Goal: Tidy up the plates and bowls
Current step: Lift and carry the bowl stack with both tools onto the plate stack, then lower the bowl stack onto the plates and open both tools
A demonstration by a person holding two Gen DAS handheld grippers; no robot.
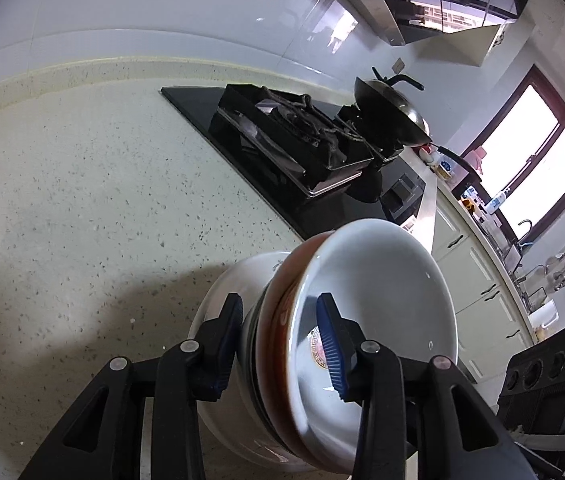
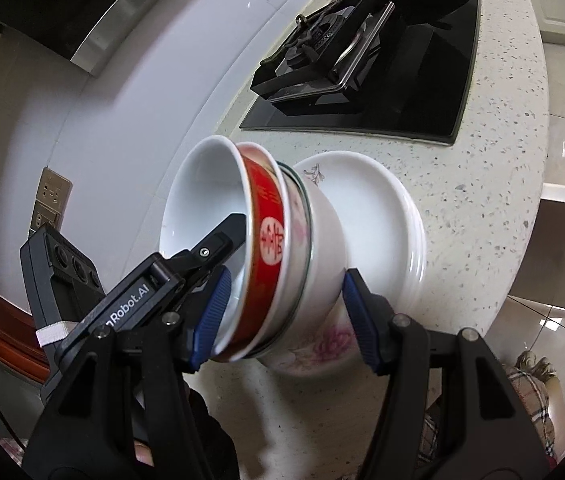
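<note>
My left gripper (image 1: pixel 278 344) pinches the rims of a nested bowl stack (image 2: pixel 278 256), one finger inside the top bowl. My right gripper (image 2: pixel 286 316) straddles the same stack, half open, pads (image 2: pixel 356 320) at its sides; contact unclear. The stack rests on white plates (image 2: pixel 386 216) on the speckled table (image 2: pixel 494 160), near the black stove (image 2: pixel 362 60).

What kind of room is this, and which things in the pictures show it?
Most likely a home kitchen. A gas hob is set into a speckled countertop, a wok sits on the far burner, and a stack of bowls rests on plates.
</note>
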